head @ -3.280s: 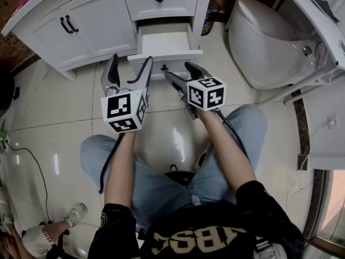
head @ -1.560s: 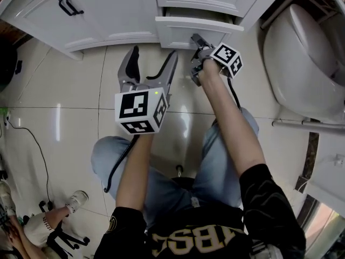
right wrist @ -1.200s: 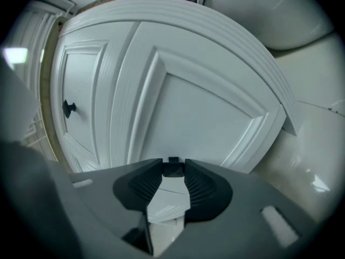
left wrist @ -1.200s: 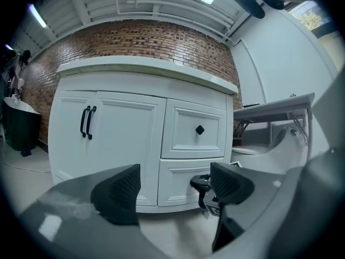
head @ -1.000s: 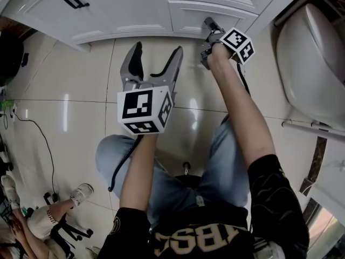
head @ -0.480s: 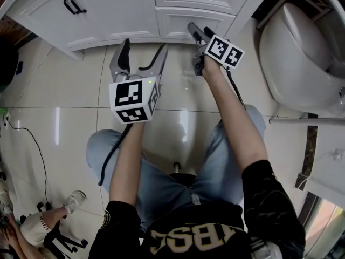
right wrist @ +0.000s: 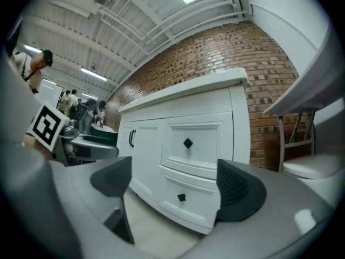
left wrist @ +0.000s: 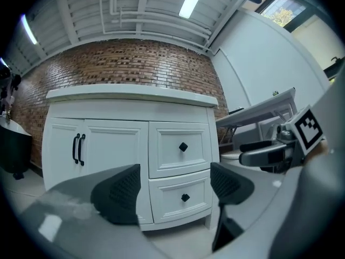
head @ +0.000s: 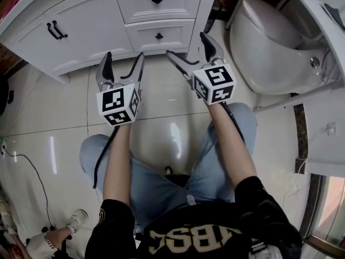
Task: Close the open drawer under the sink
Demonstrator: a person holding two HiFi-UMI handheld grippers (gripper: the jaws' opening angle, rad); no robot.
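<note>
1. Cropping the white wooden vanity cabinet, the head view hides its top.
2. Its white black-knobbed lower drawer, earlier ajar, sits flush.
3. The right gripper, withdrawn from it, is opening its jaws on nothing; the left gripper gapes empty.

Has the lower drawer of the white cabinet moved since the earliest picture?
Yes. The lower drawer has slid inward: it stood out from the cabinet front, and now sits flush under the upper drawer.
</note>
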